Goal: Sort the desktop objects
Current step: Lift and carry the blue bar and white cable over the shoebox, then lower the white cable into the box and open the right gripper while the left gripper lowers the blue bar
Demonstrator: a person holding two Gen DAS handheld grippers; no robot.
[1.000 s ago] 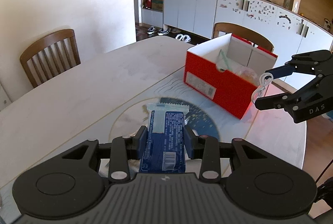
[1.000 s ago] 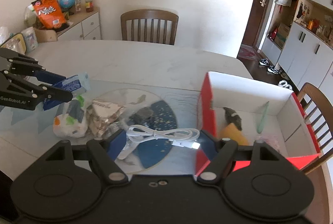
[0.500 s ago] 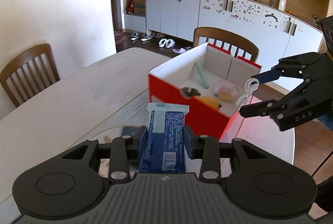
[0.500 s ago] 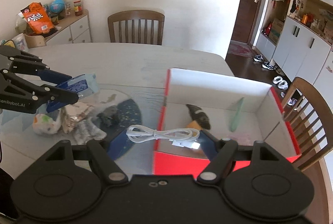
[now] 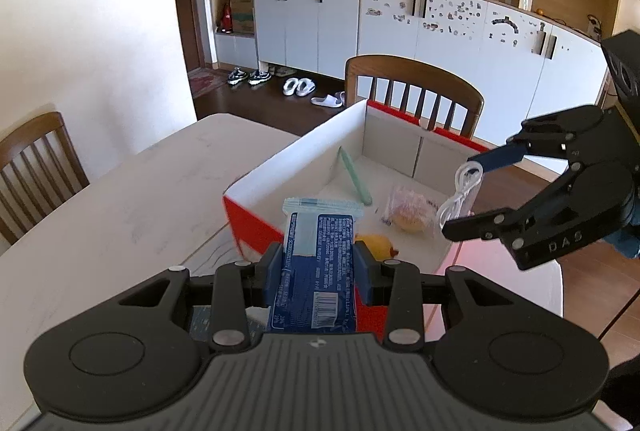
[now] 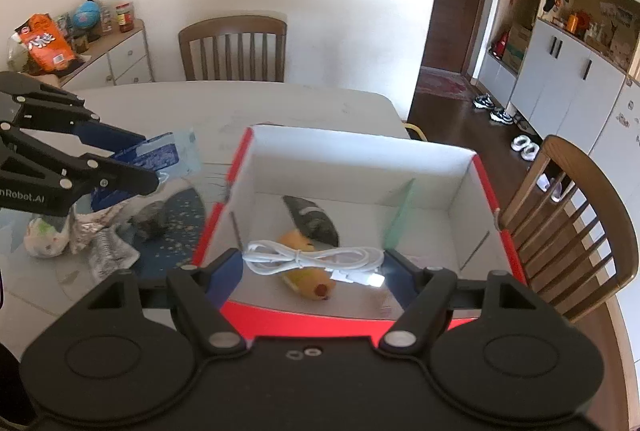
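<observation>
Blue-and-white snack packet [image 5: 316,263], flat and sealed, is pinched across its middle by the left tongs [image 5: 318,267], whose pads have closed narrow on its two long edges. It hangs over the near red wall of an open cardboard box [image 5: 256,227] that stands near the far right corner of the desk [image 5: 120,207]. The packet looks light and crinkly, probably slippery, and its free end would likely flop; a hold across the middle looks sensible.

The right tongs [image 6: 314,265] stand wide, their pads pressing the two ends of a coiled white cable [image 6: 312,257], held above the box's inside. The cable looks soft and springy, and its loops could snag on a wall.

Inside the box lie a yellow toy [image 6: 306,277], a dark object [image 6: 312,219] that cannot be identified, a green stick [image 5: 354,175] leaning in a corner, and a small wrapped item [image 5: 408,209].

The box is open on top with bare floor between its contents, so there appears to be room to drop both things. A heap of crumpled wrappers [image 6: 92,231] sits on the desk just left of the box. A wooden chair [image 6: 568,223] stands close beyond the desk's right edge, leaving little room there.
</observation>
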